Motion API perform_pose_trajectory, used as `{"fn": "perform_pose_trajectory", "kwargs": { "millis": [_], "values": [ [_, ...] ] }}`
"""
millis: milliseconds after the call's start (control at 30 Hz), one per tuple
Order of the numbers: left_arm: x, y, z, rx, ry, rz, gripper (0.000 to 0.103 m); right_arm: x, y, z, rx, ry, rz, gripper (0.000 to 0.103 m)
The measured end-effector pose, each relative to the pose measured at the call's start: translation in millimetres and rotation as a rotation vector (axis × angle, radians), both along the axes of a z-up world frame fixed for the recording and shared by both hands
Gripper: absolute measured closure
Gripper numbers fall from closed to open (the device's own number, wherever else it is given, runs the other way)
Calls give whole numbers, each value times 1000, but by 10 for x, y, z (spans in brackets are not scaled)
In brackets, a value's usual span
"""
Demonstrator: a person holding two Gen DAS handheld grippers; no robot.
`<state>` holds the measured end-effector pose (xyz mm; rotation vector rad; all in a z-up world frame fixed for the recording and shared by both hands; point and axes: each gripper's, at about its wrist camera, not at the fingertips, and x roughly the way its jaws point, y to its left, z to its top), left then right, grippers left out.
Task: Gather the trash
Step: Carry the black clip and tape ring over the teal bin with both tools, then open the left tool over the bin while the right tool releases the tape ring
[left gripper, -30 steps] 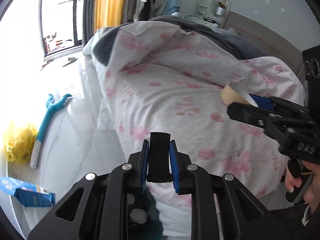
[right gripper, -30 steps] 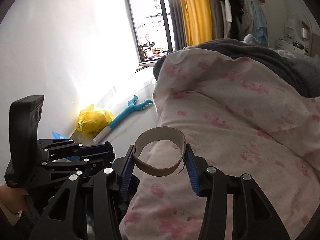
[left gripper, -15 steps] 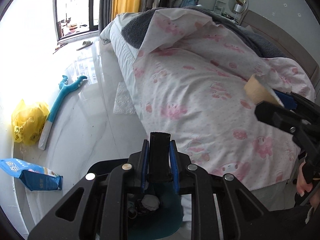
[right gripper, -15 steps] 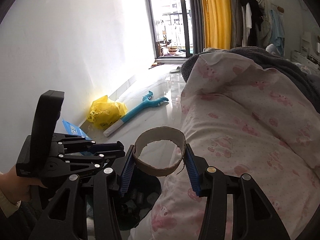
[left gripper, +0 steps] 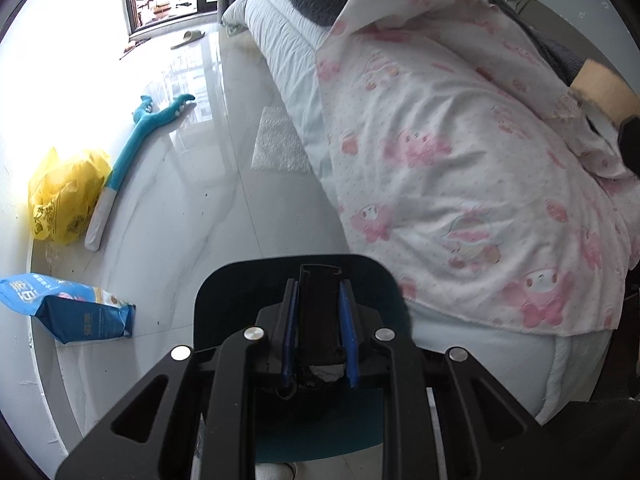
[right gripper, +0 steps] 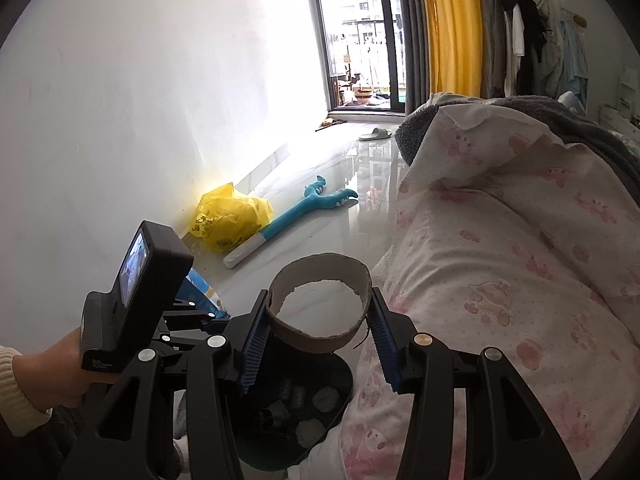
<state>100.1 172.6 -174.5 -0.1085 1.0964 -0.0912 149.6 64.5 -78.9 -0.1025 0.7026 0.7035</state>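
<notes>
Cardboard tube ring (right gripper: 320, 306), brown and torn-edged, sits squeezed between the right gripper's (right gripper: 318, 344) blue fingers (right gripper: 253, 346), open end facing the camera, hanging over the dark teal dustpan (right gripper: 320, 412) that holds white crumpled bits. Left gripper (left gripper: 319, 330) has its fingers clamped tight on the dustpan's upright black handle (left gripper: 320, 308). Pink-patterned white quilt (left gripper: 460, 152) drapes the bed just beside; yellow plastic bag (left gripper: 64, 196) lies on the floor by the wall.

bin (left gripper: 224, 292) mostly hidden behind left hand-held gripper (left gripper: 319, 332)
</notes>
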Motion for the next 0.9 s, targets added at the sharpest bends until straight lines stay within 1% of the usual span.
{"fn": "perform_pose_trajectory", "kwargs": {
  "millis": [167, 400, 433, 467, 533, 600, 667, 767, 900],
  "values": [
    [-60, 142, -171, 2, 68, 1, 81, 43, 108, -37, 2, 9, 0, 54],
    [-163, 280, -303, 5, 135, -12, 80, 88, 299, -128, -5, 29, 12, 54],
    [-172, 309, -314, 5, 143, -9, 77, 91, 332, -141, -7, 32, 15, 54],
    [-184, 335, -324, 4, 151, -5, 65, 98, 365, -156, -9, 35, 16, 54],
    [-216, 410, -321, 0, 153, 9, 51, 111, 430, -188, -12, 44, 20, 54],
    [-244, 473, -308, -6, 150, 17, 49, 128, 501, -233, -17, 58, 22, 54],
    [-275, 540, -278, -11, 143, 27, 43, 136, 560, -280, -20, 71, 22, 54],
    [-319, 642, -223, -21, 120, 44, 37, 158, 638, -357, -30, 93, 19, 54],
    [-378, 748, -100, -35, 61, 52, 30, 227, 708, -502, -39, 143, 8, 54]
  ]
}}
